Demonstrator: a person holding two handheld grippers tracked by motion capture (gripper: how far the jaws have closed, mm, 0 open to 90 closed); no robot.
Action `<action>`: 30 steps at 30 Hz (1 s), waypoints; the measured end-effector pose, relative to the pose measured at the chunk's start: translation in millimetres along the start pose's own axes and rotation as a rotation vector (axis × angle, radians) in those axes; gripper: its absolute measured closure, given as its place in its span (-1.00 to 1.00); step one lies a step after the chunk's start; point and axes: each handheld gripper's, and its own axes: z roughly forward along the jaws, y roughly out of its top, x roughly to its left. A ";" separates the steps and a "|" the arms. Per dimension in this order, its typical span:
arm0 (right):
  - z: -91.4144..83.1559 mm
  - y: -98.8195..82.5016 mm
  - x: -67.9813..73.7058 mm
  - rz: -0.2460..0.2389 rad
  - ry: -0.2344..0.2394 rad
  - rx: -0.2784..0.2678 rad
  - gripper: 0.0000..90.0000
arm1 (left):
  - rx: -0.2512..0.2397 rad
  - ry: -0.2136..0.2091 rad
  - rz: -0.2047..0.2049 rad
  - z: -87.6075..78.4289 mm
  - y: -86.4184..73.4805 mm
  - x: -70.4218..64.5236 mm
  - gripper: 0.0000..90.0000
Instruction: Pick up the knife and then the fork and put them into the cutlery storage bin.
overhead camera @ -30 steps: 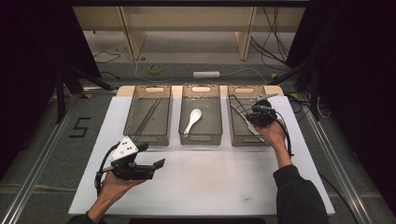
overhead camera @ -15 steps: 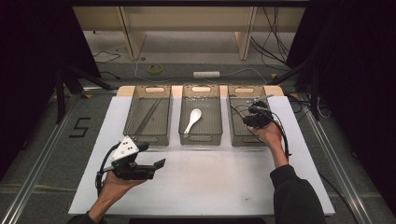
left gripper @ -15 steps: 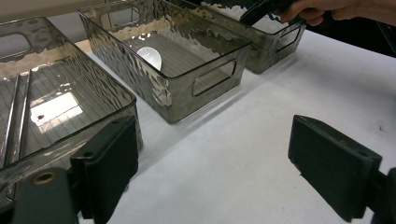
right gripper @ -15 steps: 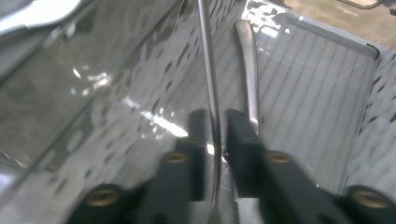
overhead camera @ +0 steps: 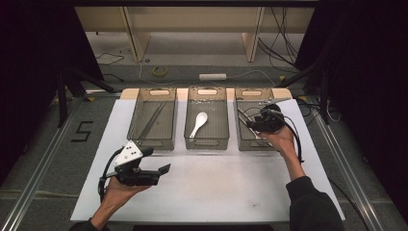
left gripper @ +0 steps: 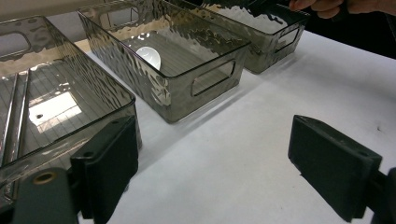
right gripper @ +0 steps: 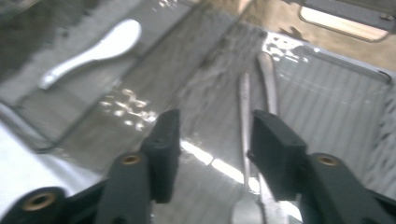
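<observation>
Three smoky clear bins stand side by side on the white table top (overhead camera: 231, 187). The left bin (overhead camera: 153, 143) holds dark chopsticks (overhead camera: 153, 120). A white spoon (overhead camera: 198, 123) (right gripper: 93, 51) lies in the middle bin (overhead camera: 207, 144). My right gripper (overhead camera: 252, 124) (right gripper: 212, 128) hovers inside the right bin (overhead camera: 240, 137). Its jaws have just been opening and grip nothing. Two metal utensils (right gripper: 243, 107) lie on the bin floor just below the right jaw. My left gripper (overhead camera: 161, 169) (left gripper: 210, 140) rests open at the table's front left and holds nothing.
The bin walls (left gripper: 205, 79) rise just ahead of my left gripper. Bare white table (left gripper: 261, 93) stretches in front of the bins. Beyond the table lie cables, a tape roll (overhead camera: 159, 70) and a power strip (overhead camera: 212, 76) on the floor. Metal rails (overhead camera: 33, 183) flank the table.
The right gripper has edged slightly left over the right bin. The left hand and gripper have stayed where they were.
</observation>
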 end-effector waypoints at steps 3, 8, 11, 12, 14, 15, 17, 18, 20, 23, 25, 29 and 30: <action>-7.3 -1.5 6.4 0.003 0.020 -0.035 -0.05 | 0.001 -0.001 0.000 0.2 -0.1 0.3 -0.65; -19.8 -7.9 19.0 0.027 0.061 -0.093 -0.20 | 0.000 -0.004 -0.006 -0.2 0.0 0.5 -0.65; -28.7 -13.3 28.0 0.036 0.086 -0.135 -0.23 | 0.002 -0.005 -0.007 0.1 0.1 0.7 -0.65; -31.3 -15.0 30.8 0.033 0.089 -0.146 -0.25 | 0.002 -0.005 -0.006 0.1 0.2 0.7 -0.65; -35.7 -18.2 35.9 0.025 0.093 -0.161 -0.27 | 0.003 -0.006 -0.007 0.2 0.3 0.8 -0.65; -38.3 -20.1 38.6 0.023 0.093 -0.171 -0.28 | 0.003 -0.007 -0.005 0.5 0.3 1.0 -0.65; -42.3 -25.1 43.2 0.025 0.102 -0.200 -0.29 | 0.003 -0.008 -0.007 0.6 0.6 0.6 -0.65; -44.6 -28.1 46.2 0.025 0.108 -0.206 -0.31 | 0.003 -0.007 -0.006 0.5 0.8 0.4 -0.65; -49.1 -33.7 50.6 0.017 0.115 -0.221 -0.31 | 0.001 -0.009 -0.006 0.5 1.0 0.5 -0.65; -55.0 -42.5 56.3 0.019 0.133 -0.248 -0.33 | 0.001 -0.010 -0.015 0.9 1.3 1.0 -0.65; -59.5 -49.2 60.0 0.021 0.144 -0.261 -0.33 | -0.002 -0.010 -0.017 1.0 1.7 1.1 -0.65; -69.4 -65.6 65.9 0.030 0.168 -0.295 -0.34 | 0.002 -0.009 -0.024 1.6 1.5 1.7 -0.65; -71.1 -68.8 66.7 0.032 0.172 -0.300 -0.34 | 0.001 -0.009 -0.026 1.7 1.5 2.0 -0.65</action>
